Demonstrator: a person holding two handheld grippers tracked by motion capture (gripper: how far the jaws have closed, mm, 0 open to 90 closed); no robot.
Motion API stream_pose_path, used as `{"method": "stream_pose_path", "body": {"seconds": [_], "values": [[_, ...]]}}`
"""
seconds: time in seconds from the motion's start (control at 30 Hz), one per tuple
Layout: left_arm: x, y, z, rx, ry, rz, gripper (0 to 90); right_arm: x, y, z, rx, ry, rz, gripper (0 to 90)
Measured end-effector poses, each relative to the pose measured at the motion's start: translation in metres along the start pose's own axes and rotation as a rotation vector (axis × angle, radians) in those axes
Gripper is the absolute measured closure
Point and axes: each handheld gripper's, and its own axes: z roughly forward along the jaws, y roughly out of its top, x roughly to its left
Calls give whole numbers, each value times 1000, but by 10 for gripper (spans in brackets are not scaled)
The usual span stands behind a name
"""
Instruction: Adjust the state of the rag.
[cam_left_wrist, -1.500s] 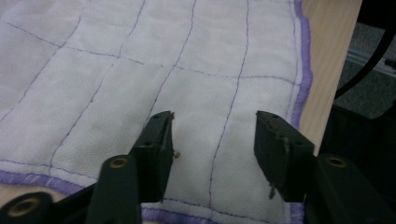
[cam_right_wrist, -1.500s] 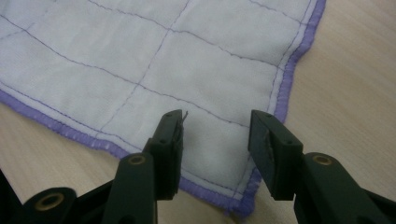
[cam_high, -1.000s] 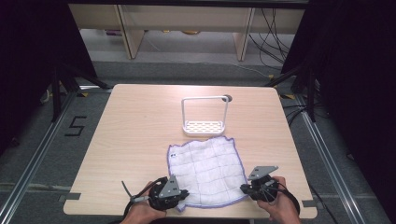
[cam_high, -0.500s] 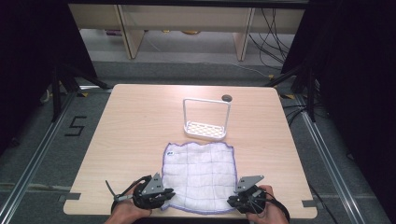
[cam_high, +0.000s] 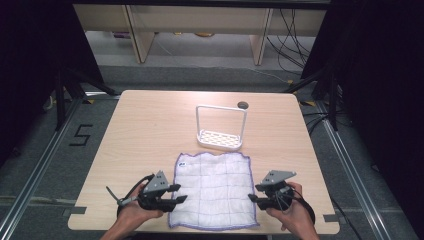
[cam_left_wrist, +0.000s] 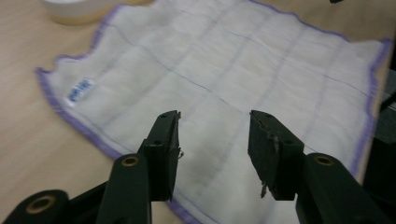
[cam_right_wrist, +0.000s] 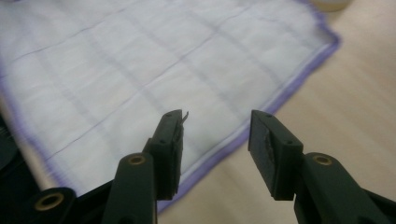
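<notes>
A white cloth (cam_high: 214, 190) with a purple hem and thin grid lines lies spread flat on the wooden table (cam_high: 150, 130), its near edge at the table's front. My left gripper (cam_high: 177, 193) is at the cloth's left edge and my right gripper (cam_high: 256, 193) at its right edge, both pointing inward. The jaws of both have just been opening. In the left gripper view the left gripper (cam_left_wrist: 215, 126) stands open above the cloth (cam_left_wrist: 224, 70) with nothing between its pads. In the right gripper view the right gripper (cam_right_wrist: 215, 123) is open over the hem (cam_right_wrist: 261, 116).
A white wire rack (cam_high: 221, 127) with a perforated base stands just beyond the cloth's far edge. A small round hole (cam_high: 243, 105) sits in the table behind it. A small label (cam_left_wrist: 77, 91) is sewn at the cloth's far left corner.
Both grippers were shut on the cloth's near corners and drew it toward the front edge. Now both have opened and let go, and the cloth lies flat.
</notes>
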Motion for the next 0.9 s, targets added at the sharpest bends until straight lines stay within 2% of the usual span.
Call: {"method": "stream_pose_path", "body": {"seconds": [0.03, 0.1, 0.13, 0.17, 0.3, 0.33, 0.4, 0.43, 0.5, 0.57, 0.6, 0.63, 0.73, 0.77, 0.8, 0.83, 0.87, 0.9], "values": [[9, 3, 1, -3, 28, -11, 511, -7, 3, 2, 10, -13, 18, 557], [26, 8, 4, -2, 64, -33, 495, -21, 10, 9, -5, -39, 32, 562], [35, 10, 5, 10, 83, -38, 494, -27, 15, 14, 0, -55, 72, 565], [42, 12, 7, 7, 100, -61, 490, -34, 20, 17, -6, -62, 67, 571], [68, 18, 18, 19, 155, -92, 483, -50, 37, 32, -7, -88, 107, 585], [73, 20, 20, 26, 163, -93, 483, -56, 41, 36, -12, -105, 77, 593], [82, 24, 26, 24, 186, -104, 483, -63, 48, 43, 1, -103, 83, 595], [85, 26, 28, 30, 186, -98, 486, -65, 51, 49, -26, -118, 98, 595], [92, 30, 34, 52, 183, -100, 499, -70, 56, 54, 11, -112, 100, 599], [96, 33, 39, 61, 178, -106, 500, -75, 59, 63, -9, -106, 112, 603], [97, 34, 42, 59, 180, -118, 503, -75, 59, 66, 1, -106, 120, 603], [98, 35, 44, 69, 182, -118, 503, -77, 60, 70, 17, -107, 107, 602], [103, 37, 54, 89, 190, -132, 507, -79, 63, 76, 20, -116, 110, 603], [105, 37, 56, 102, 189, -132, 517, -81, 63, 76, 32, -110, 91, 603], [105, 37, 60, 107, 188, -140, 522, -82, 64, 77, 34, -109, 90, 604], [106, 38, 63, 115, 187, -135, 527, -81, 65, 78, 32, -107, 113, 607], [106, 38, 66, 117, 176, -135, 540, -83, 66, 78, 43, -105, 105, 610], [106, 38, 68, 121, 171, -135, 551, -83, 66, 81, 24, -115, 99, 612]]}}
